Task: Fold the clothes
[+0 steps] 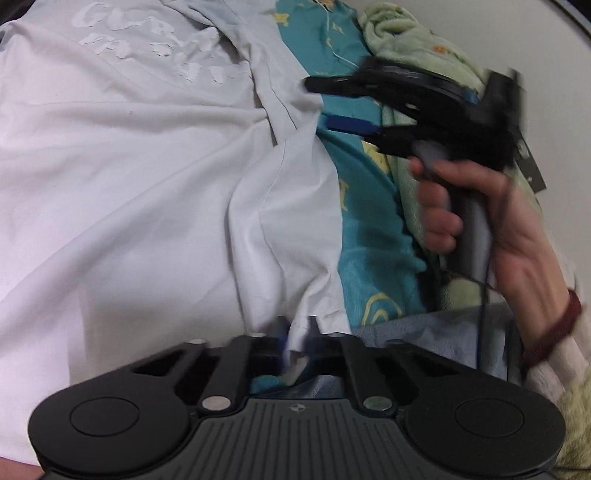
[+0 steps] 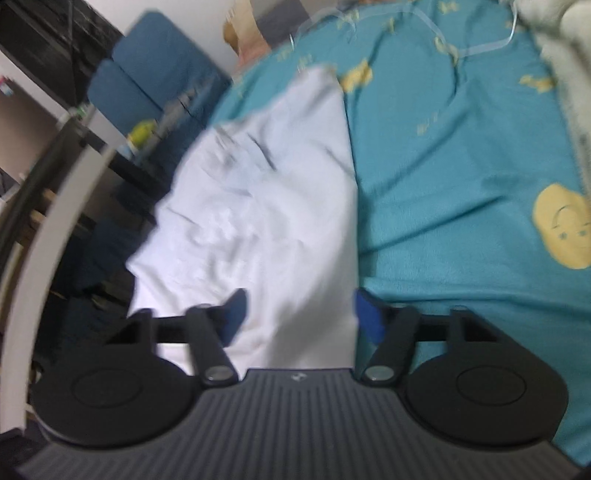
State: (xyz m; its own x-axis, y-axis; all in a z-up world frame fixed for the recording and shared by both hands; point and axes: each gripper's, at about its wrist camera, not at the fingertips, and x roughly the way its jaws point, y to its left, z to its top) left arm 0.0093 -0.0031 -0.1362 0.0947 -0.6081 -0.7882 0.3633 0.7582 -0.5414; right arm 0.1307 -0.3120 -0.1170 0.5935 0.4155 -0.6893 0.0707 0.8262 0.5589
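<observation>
Teal bedspread (image 2: 461,155), left tongs (image 1: 295,354) pinching white shirt (image 1: 147,184)

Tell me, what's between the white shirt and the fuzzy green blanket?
In the left wrist view, a strip of teal sheet with yellow prints lies between the white shirt and the green blanket.

Right of the white shirt (image 2: 258,206), the teal blanket (image 2: 461,166) lies bare and passable toward the bed's far edge. A green fleece (image 1: 402,40) (heaped) crowds its right edge; dark furniture (image 2: 55,48) blocks the bed's left side.
</observation>
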